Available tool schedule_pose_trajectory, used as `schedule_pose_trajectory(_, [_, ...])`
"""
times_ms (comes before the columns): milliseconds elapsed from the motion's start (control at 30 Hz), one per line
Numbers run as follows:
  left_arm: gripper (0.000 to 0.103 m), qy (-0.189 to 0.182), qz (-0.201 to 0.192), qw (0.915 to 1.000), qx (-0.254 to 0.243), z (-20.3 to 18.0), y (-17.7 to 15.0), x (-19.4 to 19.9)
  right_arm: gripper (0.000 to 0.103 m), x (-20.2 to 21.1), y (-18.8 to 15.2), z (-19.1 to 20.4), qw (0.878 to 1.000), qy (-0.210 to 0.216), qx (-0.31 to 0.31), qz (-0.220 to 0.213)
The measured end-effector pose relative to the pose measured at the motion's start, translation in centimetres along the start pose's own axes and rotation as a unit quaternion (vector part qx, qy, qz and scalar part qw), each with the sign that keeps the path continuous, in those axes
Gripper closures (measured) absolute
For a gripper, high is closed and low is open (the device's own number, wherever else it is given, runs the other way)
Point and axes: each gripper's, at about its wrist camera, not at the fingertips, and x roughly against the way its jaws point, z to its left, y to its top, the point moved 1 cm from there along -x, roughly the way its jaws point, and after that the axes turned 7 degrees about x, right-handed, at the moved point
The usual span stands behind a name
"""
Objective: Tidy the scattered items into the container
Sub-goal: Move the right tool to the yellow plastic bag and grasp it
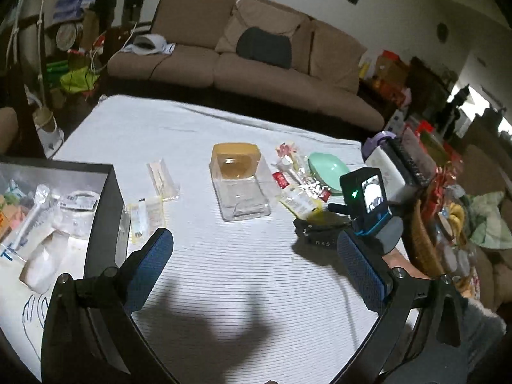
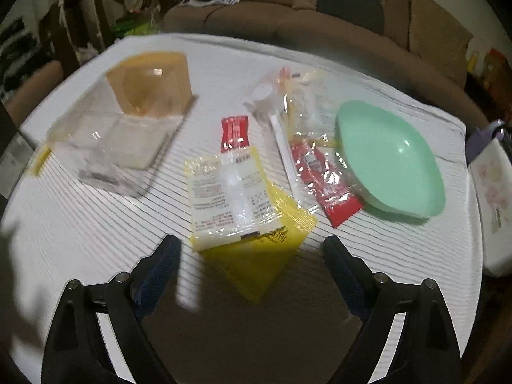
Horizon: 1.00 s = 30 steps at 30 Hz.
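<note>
A black-walled container [image 1: 105, 211] at the left holds several packets and a spoon. My left gripper [image 1: 254, 246] is open and empty beside its right wall, above the white cloth. Small packets [image 1: 145, 216] lie by the container. A clear box with an orange lid [image 1: 238, 184] lies mid-table; it also shows in the right wrist view [image 2: 128, 121]. My right gripper [image 2: 251, 256] is open, just short of a yellow packet [image 2: 236, 195]. Red sauce packets [image 2: 323, 179], a wrapped plastic spoon [image 2: 283, 147] and a mint green bowl [image 2: 388, 156] lie beyond.
A brown sofa [image 1: 256, 54] stands behind the table. A white jug with a purple lid [image 1: 384, 156] and a wicker basket [image 1: 422, 240] crowd the right side. The right hand-held gripper's camera unit [image 1: 368, 198] is seen in the left wrist view.
</note>
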Motion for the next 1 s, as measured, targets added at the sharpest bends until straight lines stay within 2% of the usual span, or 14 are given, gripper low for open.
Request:
schedule_pose_trajectory(33, [0.0,0.002,0.002,1.0,0.001,0.3,-0.1,0.0,0.031,0.0,0.0,0.0,1.0,0.013,-0.009,-0.004])
schedule_pose_trajectory(100, [0.0,0.009,0.002,1.0,-0.001,0.9,-0.2,0.0,0.042,0.3,-0.1,0.2,1.0,0.021,-0.012,-0.008])
schedule_pose_trajectory(133, [0.0,0.013,0.002,0.9999,-0.003,1.0,-0.3,0.1,0.061,0.7,-0.3,0.6,1.0,0.022,0.0,-0.008])
schedule_pose_trajectory(167, [0.0,0.017,0.001,0.9998,-0.005,1.1,-0.3,0.2,0.071,1.2,-0.5,1.0,0.999,0.029,0.011,-0.007])
schedule_pose_trajectory(233, [0.0,0.019,-0.002,0.9998,-0.007,1.3,-0.4,0.2,0.073,2.6,-1.2,1.9,0.998,0.048,0.028,-0.004])
schedule_pose_trajectory(333, [0.001,0.016,0.009,0.9998,0.001,1.3,-0.7,-0.3,0.076,5.8,-2.5,3.2,0.996,0.047,0.069,-0.015])
schedule_pose_trajectory(433, [0.001,-0.003,0.011,0.9999,-0.002,0.8,-0.8,-0.2,0.076,9.7,-3.9,3.1,0.996,0.063,0.06,-0.026])
schedule_pose_trajectory(533, [0.001,-0.001,0.016,0.9991,-0.04,-0.5,-1.4,-0.6,0.075,14.5,-6.1,3.5,0.996,0.074,0.048,-0.014])
schedule_pose_trajectory(633, [0.001,0.022,0.037,0.995,-0.09,-2.2,-2.7,-2.5,0.075,18.0,-8.4,3.4,0.999,0.044,0.015,0.013])
schedule_pose_trajectory(733, [0.001,0.027,0.066,0.992,-0.104,-4.0,-4.5,-5.2,0.074,19.2,-10.1,2.1,0.997,0.031,-0.059,0.027])
schedule_pose_trajectory(800, [0.001,0.017,0.077,0.9916,-0.102,-5.4,-5.6,-6.7,0.074,18.7,-11.1,1.2,0.995,0.028,-0.091,0.044])
schedule_pose_trajectory(833, [0.0,0.005,0.078,0.9926,-0.093,-6.5,-6.1,-7.8,0.074,18.0,-11.5,0.7,0.994,0.011,-0.098,0.056])
schedule_pose_trajectory(900, [0.0,-0.005,0.071,0.9951,-0.069,-8.0,-6.4,-9.8,0.074,17.0,-12.1,-0.2,0.992,-0.024,-0.101,0.074])
schedule_pose_trajectory(1000, [0.0,0.027,0.04,0.9988,-0.01,-10.3,-6.0,-13.8,0.074,16.3,-12.8,-2.0,0.987,-0.034,-0.128,0.088])
